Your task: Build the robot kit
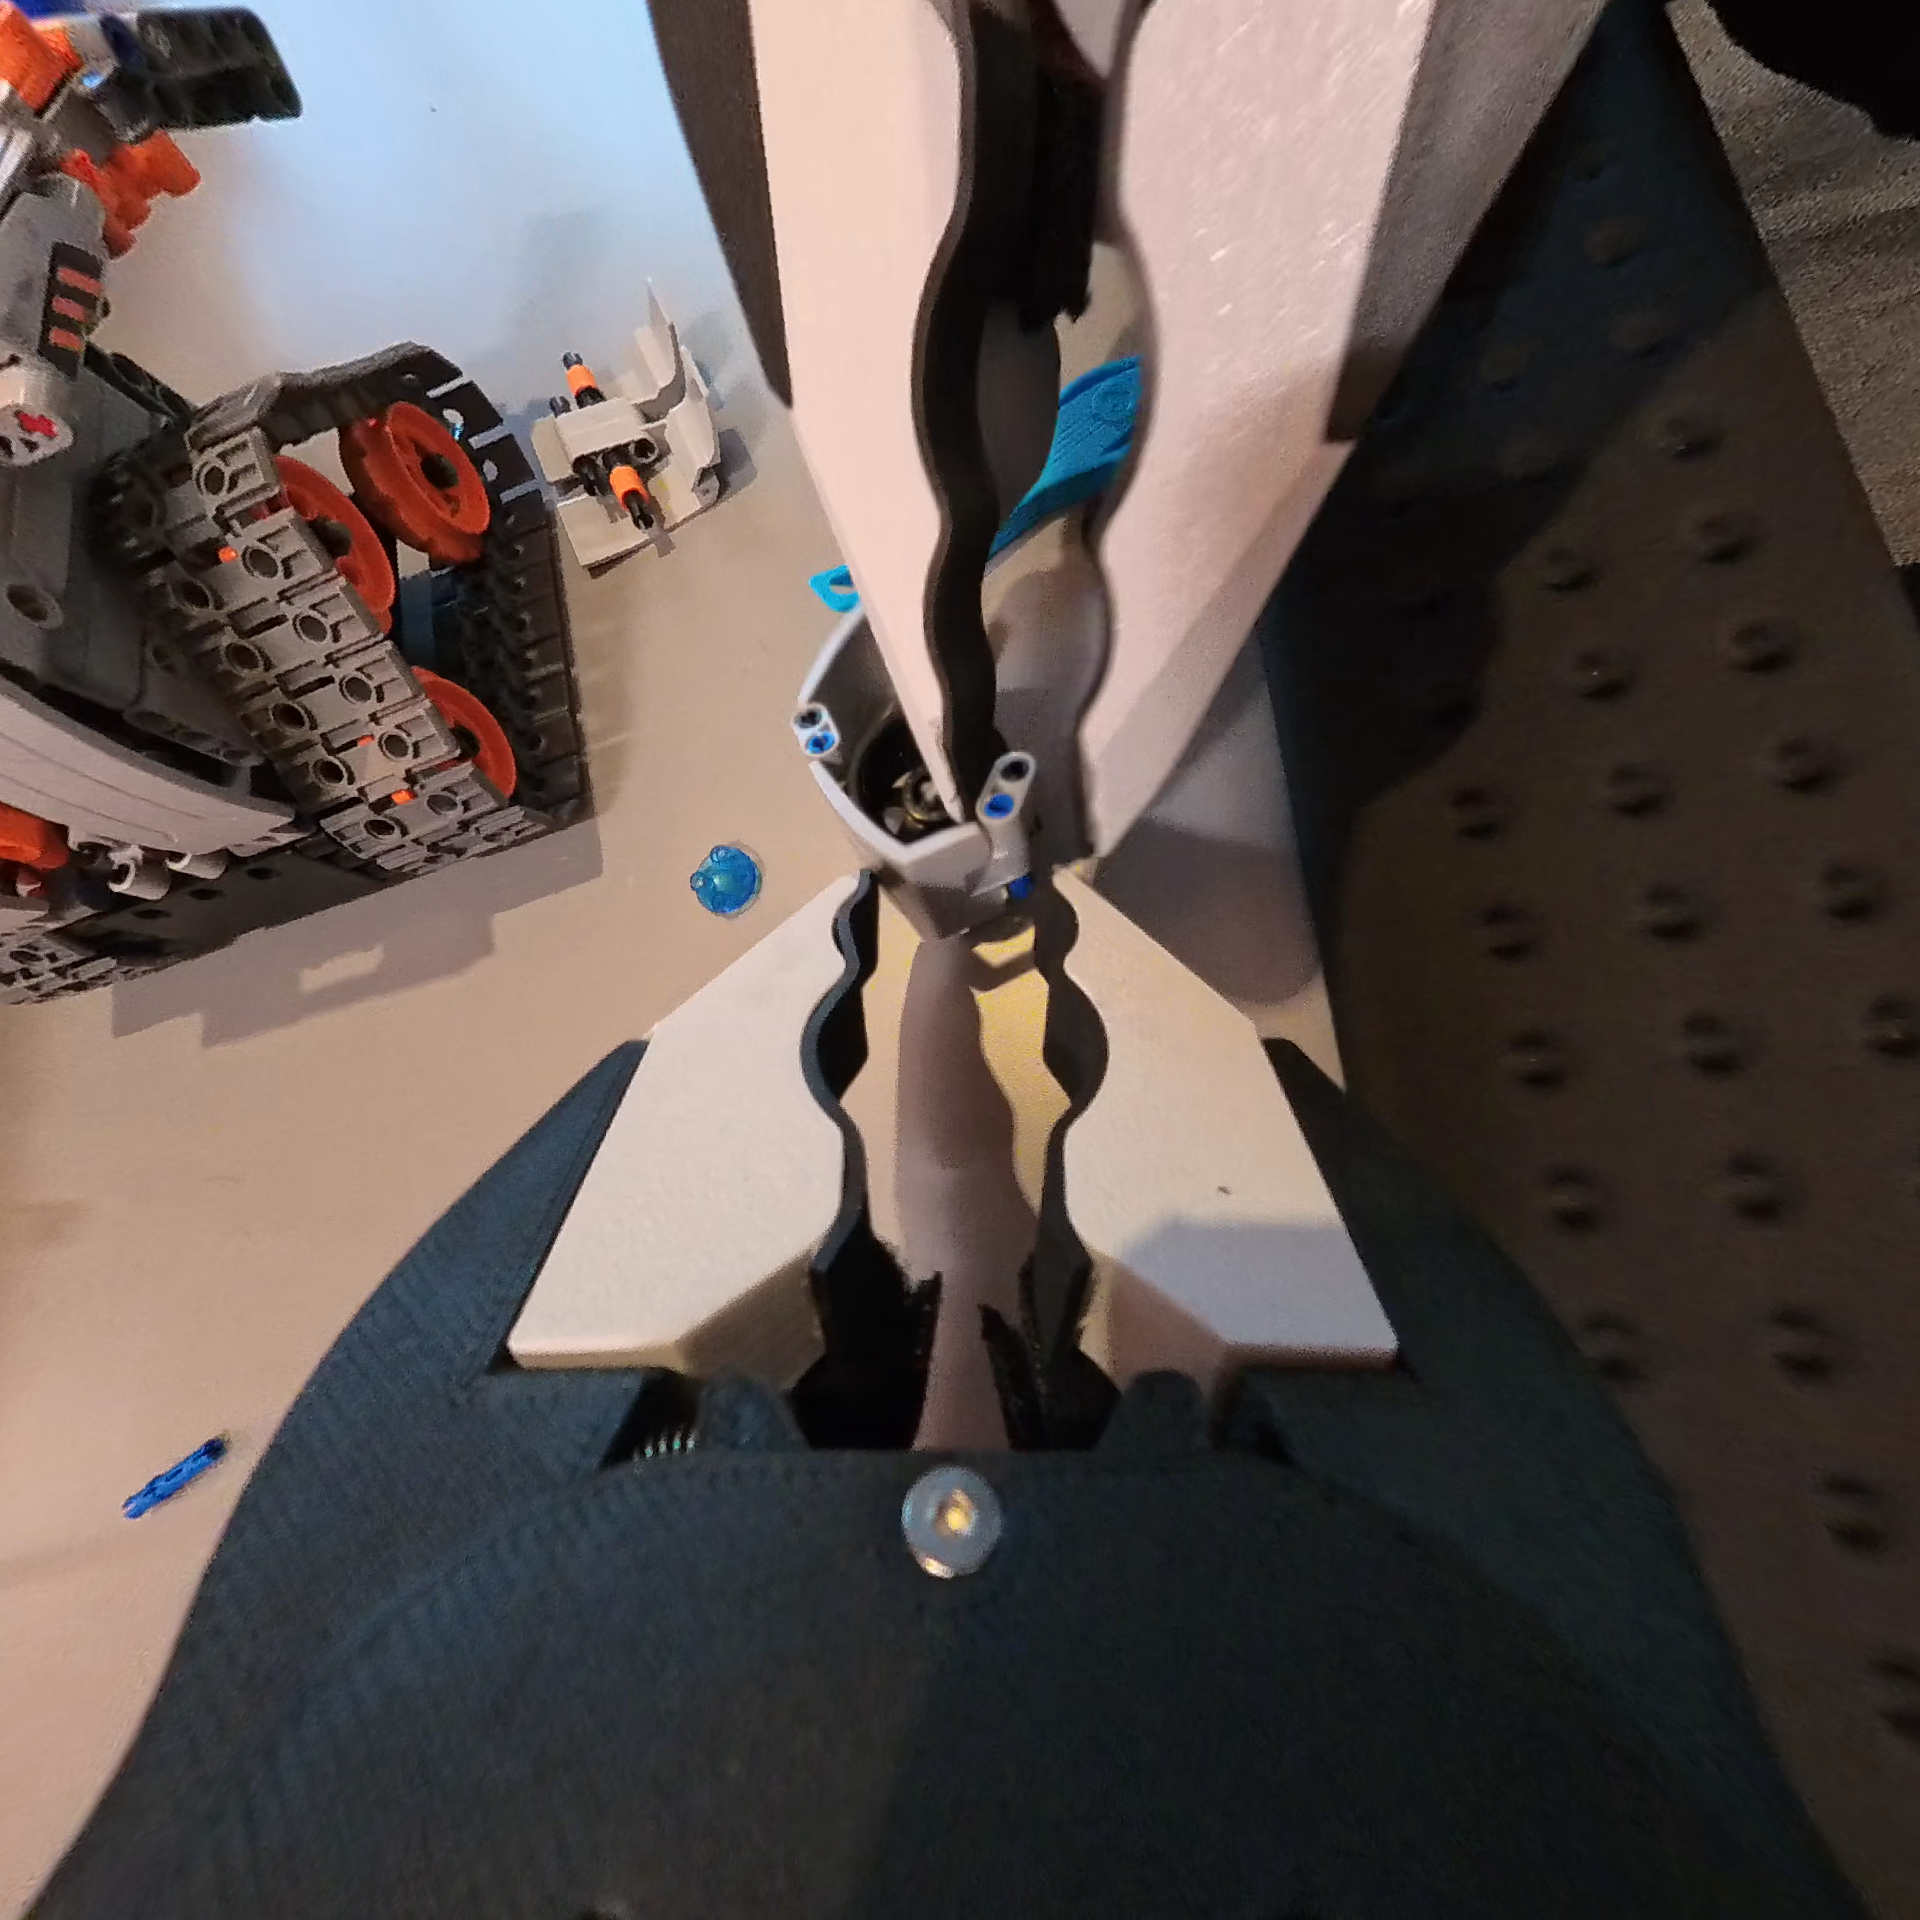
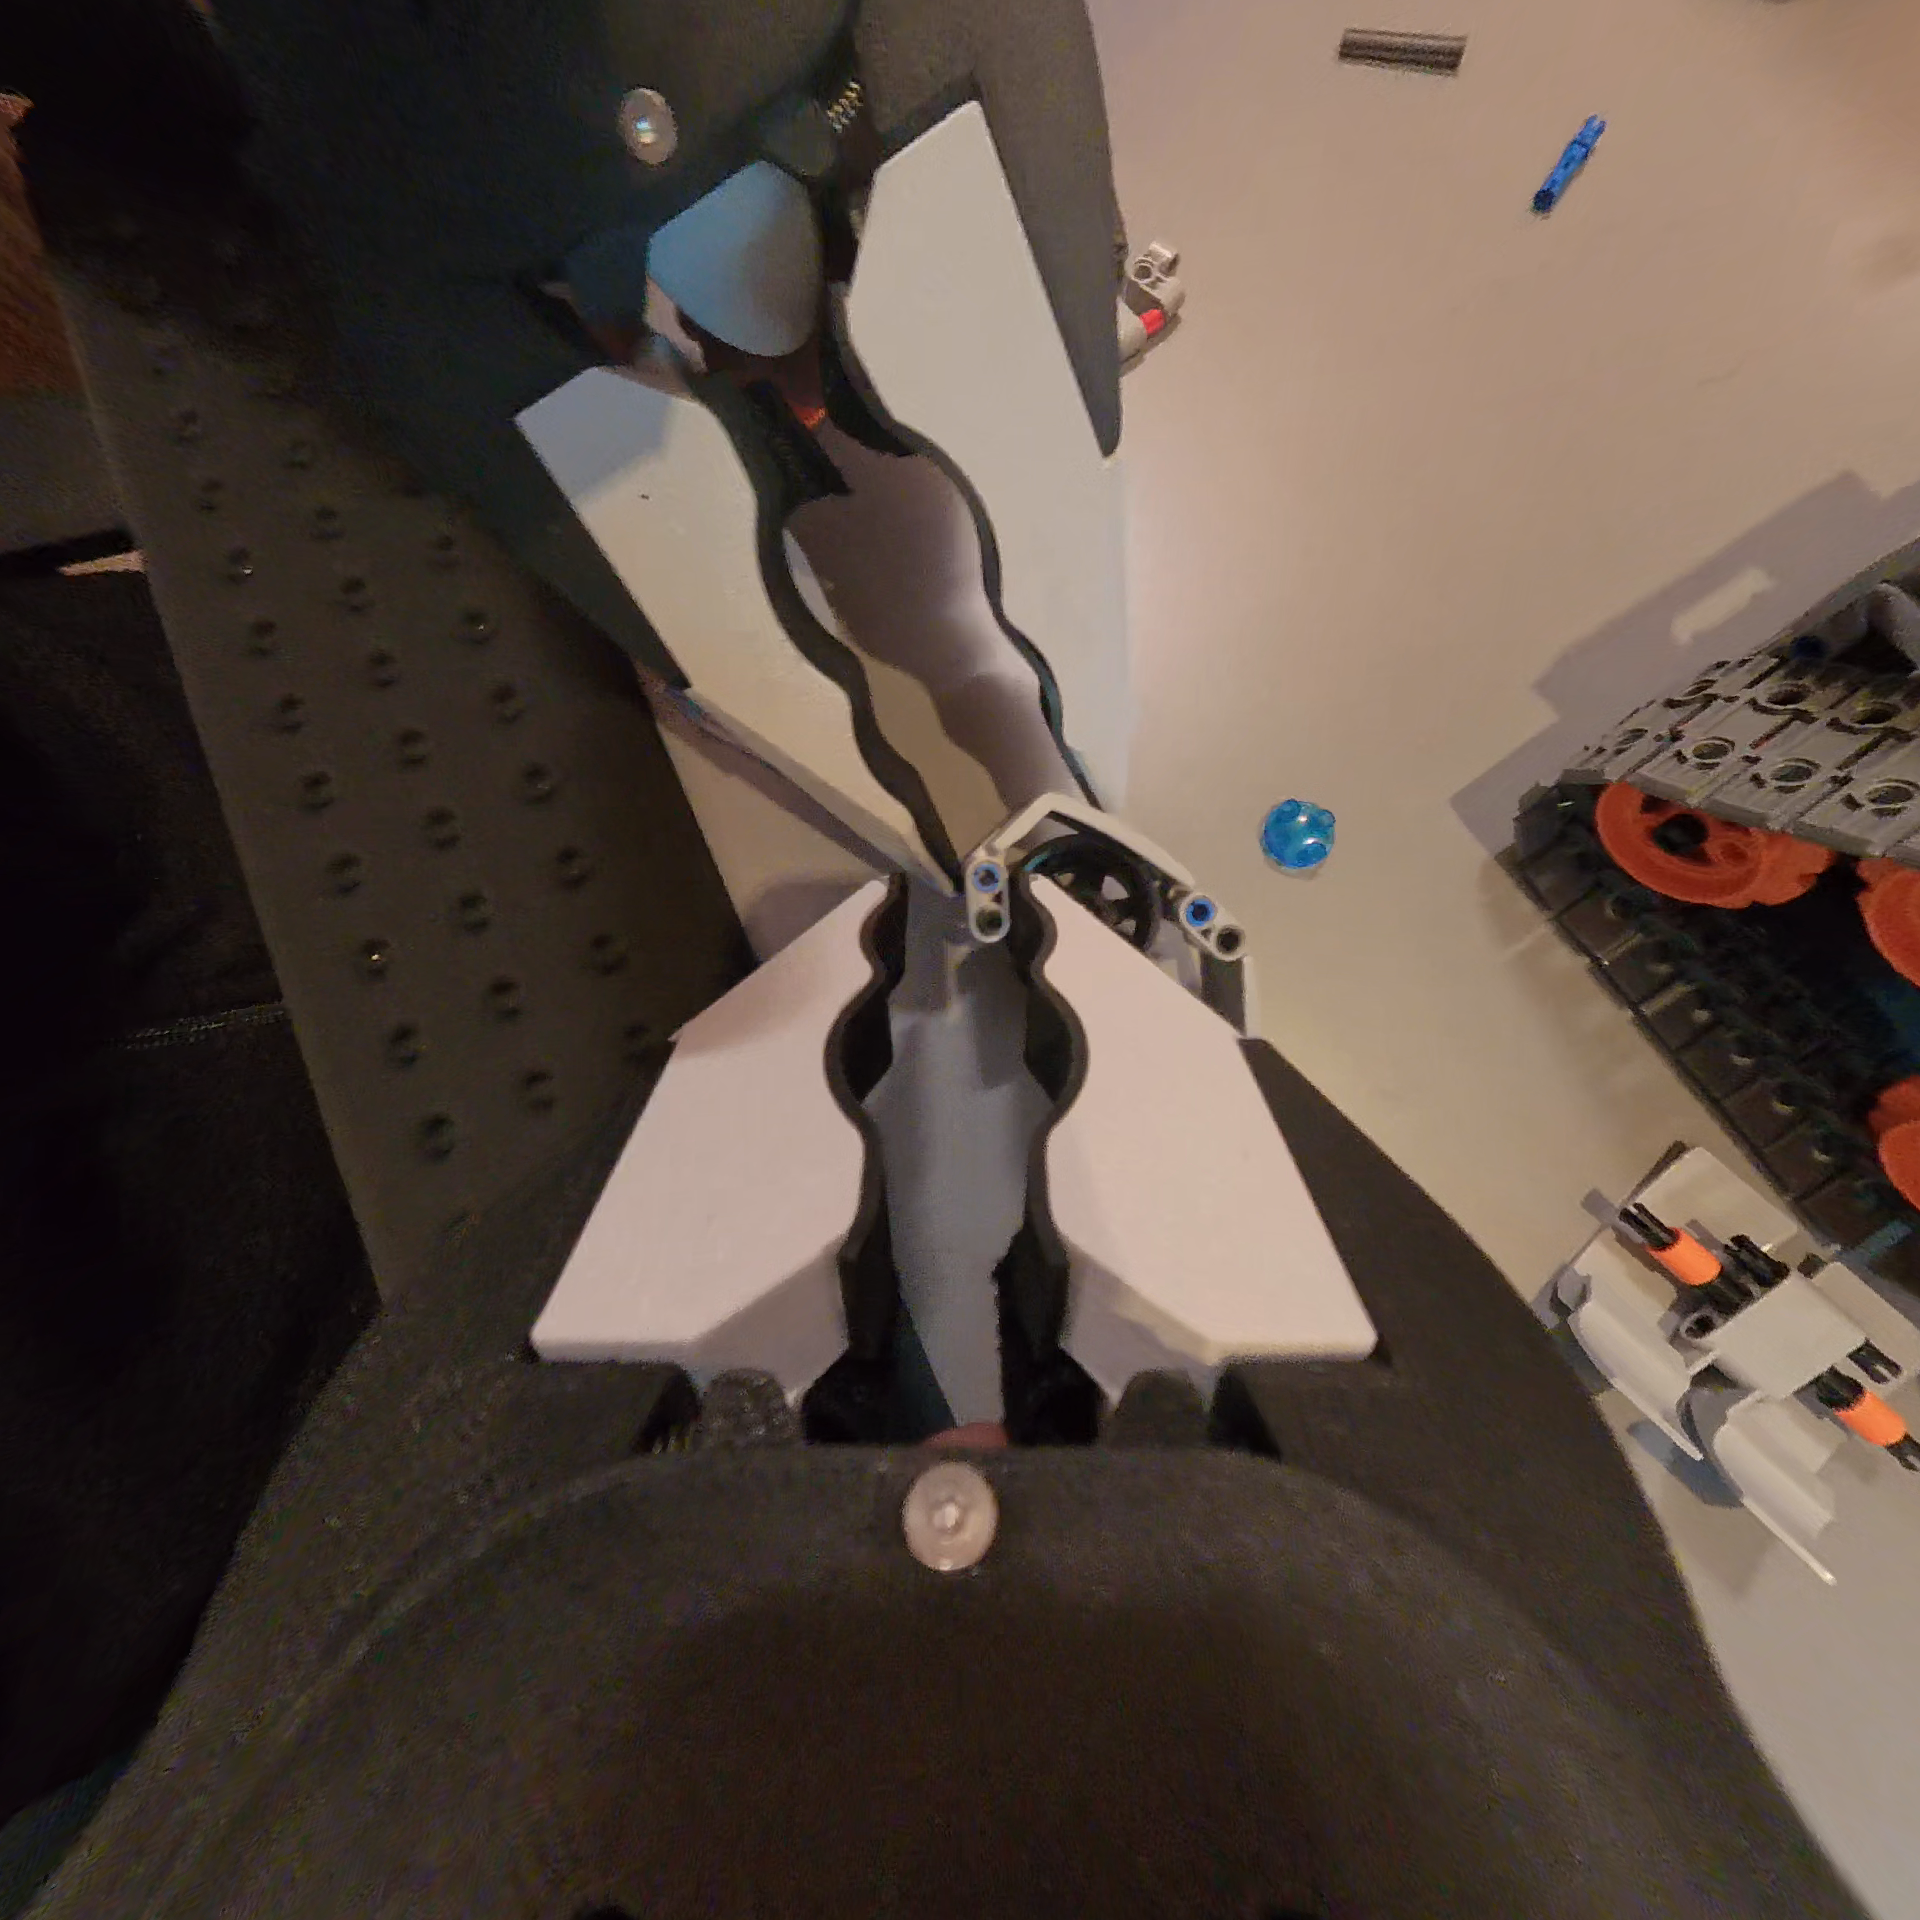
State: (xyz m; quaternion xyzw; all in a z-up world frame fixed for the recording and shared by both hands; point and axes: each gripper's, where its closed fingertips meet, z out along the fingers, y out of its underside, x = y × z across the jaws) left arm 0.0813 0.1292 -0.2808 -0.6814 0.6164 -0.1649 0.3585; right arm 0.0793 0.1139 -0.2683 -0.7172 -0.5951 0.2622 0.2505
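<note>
A small grey curved toy-brick assembly (image 1: 932, 864) with blue pins and a black wheel inside is held above the table between both grippers, which meet tip to tip. My left gripper (image 1: 961, 896) is shut on its near end. My right gripper (image 1: 1013, 821) comes in from the top of the left wrist view and is shut on the short grey beam with a blue pin. In the right wrist view my right gripper (image 2: 961, 906) pinches that beam, the grey assembly (image 2: 1051, 816) arches off to the right, and my left gripper (image 2: 1013, 844) reaches in from above.
A tracked toy-brick vehicle (image 1: 312, 644) (image 2: 1766, 821) with orange wheels stands on the pale table (image 1: 312, 1195). Nearby lie a small grey sub-assembly with orange pins (image 1: 634, 457) (image 2: 1745, 1340), a clear blue round stud (image 1: 727, 879) (image 2: 1299, 833) and a blue pin (image 1: 171, 1475) (image 2: 1569, 161). A dark perforated surface (image 1: 1662, 935) borders the table. My left and right fingertips are right by each other. The clear blue round stud (image 1: 727, 879) sits 5 cm or so from the ends of my left fingers. The right camera catches it too, in the right wrist view (image 2: 1292, 831).
</note>
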